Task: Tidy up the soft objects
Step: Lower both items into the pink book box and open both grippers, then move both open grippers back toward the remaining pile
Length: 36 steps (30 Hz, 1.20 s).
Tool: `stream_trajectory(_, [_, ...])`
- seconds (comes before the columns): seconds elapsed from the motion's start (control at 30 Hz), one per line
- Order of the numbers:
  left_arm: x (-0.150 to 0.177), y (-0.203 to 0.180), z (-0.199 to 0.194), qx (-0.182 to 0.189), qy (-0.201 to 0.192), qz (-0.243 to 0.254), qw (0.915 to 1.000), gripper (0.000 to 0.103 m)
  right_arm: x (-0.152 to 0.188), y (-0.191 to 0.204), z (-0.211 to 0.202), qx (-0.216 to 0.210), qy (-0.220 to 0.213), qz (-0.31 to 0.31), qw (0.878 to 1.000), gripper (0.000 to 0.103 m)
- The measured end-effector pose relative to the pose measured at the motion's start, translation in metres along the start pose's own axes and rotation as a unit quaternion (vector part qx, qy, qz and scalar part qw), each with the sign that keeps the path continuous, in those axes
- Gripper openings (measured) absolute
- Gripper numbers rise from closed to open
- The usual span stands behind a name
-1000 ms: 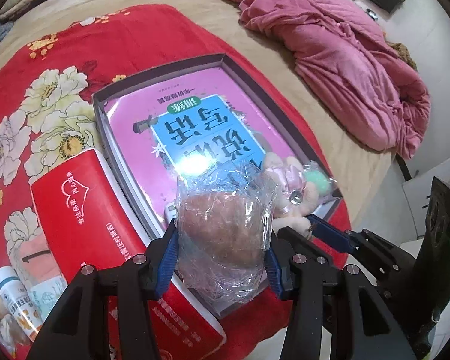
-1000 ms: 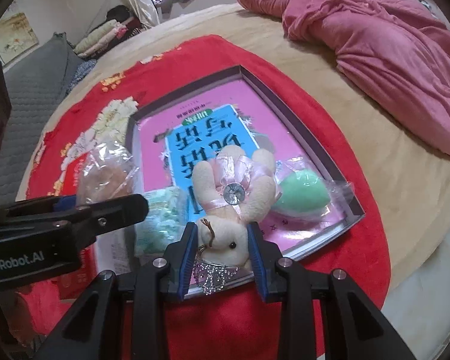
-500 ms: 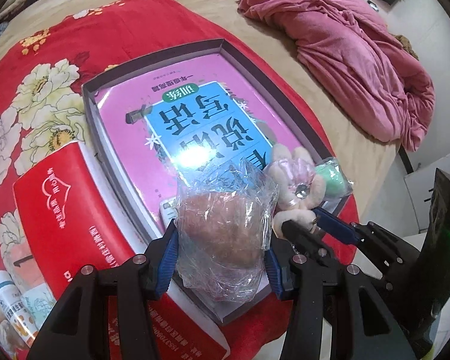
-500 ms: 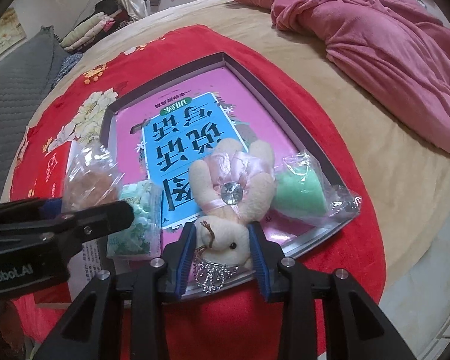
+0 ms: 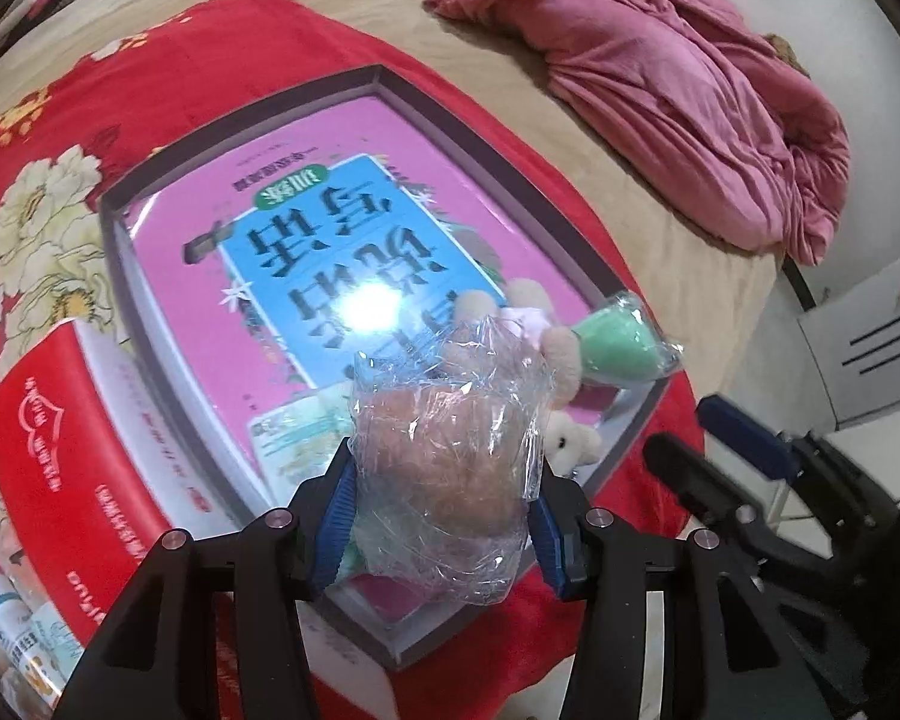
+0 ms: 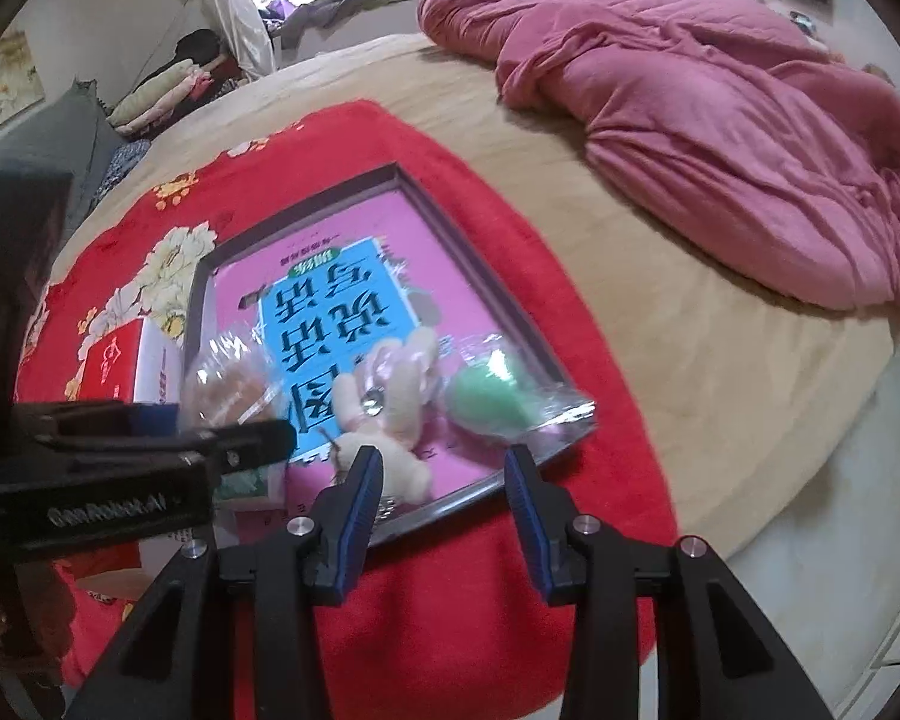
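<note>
A: From the left wrist view, our left gripper (image 5: 441, 516) is clenched on a brownish soft ball wrapped in clear plastic (image 5: 450, 468), its blue pads pressed into both sides. We hold it over the near corner of the grey-rimmed tray (image 5: 390, 81).

B: What can we read there?

A: The tray's pink and blue book cover (image 5: 330, 264) carries large Chinese characters, upside down to us; we cannot make them out. The red box (image 5: 60, 462) beside the tray has white print, too small and skewed to read. A plush rabbit (image 5: 561, 360) and a bagged green ball (image 5: 615, 342) lie at the tray's near right corner.

B: And the right wrist view?

A: Our right gripper (image 6: 444, 480) has its jaws opening, with nothing between them. The rabbit (image 6: 390, 414) lies in the tray just past the left pad; whether that pad touches it, we cannot tell. The green ball (image 6: 489, 402) sits beside it. White lettering on the left gripper's black body (image 6: 108, 510) looks like "GenRobot.AI", though blurred.
</note>
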<state>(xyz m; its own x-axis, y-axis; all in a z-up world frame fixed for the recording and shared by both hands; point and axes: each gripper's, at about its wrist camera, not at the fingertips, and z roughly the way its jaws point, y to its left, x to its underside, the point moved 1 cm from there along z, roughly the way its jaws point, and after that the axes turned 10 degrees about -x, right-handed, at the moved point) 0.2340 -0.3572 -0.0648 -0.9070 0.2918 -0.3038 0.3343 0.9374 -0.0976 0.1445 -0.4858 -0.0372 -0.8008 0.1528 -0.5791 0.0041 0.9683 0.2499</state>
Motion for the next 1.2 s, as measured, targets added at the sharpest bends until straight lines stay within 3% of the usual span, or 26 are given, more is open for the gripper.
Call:
stream_trajectory(0.37, [-0.001,-0.017,0.012,-0.011,0.015,0.023,0.9996,0.053,0.0,-0.006,-0.005,0.02,0.005,0.005,1.0,0.043])
stream_trajectory(0.43, [-0.001,-0.018,0.014,-0.018,0.017,0.028,0.9993,0.057,0.0,-0.007,-0.006,0.023,0.004,0.004,1.0,0.044])
stream_trajectory(0.5, [-0.002,-0.017,0.014,-0.021,0.017,0.025,0.9993,0.065,0.0,-0.008,-0.007,0.024,0.005,0.005,1.0,0.047])
stream_trajectory(0.73, [-0.003,-0.011,0.01,-0.028,0.011,0.017,0.9994,0.072,-0.002,-0.01,-0.014,0.026,-0.006,0.011,1.0,0.049])
stream_trajectory(1.2, [0.008,0.006,-0.014,-0.015,-0.007,-0.007,0.9998,0.076,-0.005,0.004,-0.026,0.028,-0.021,-0.003,0.999,0.055])
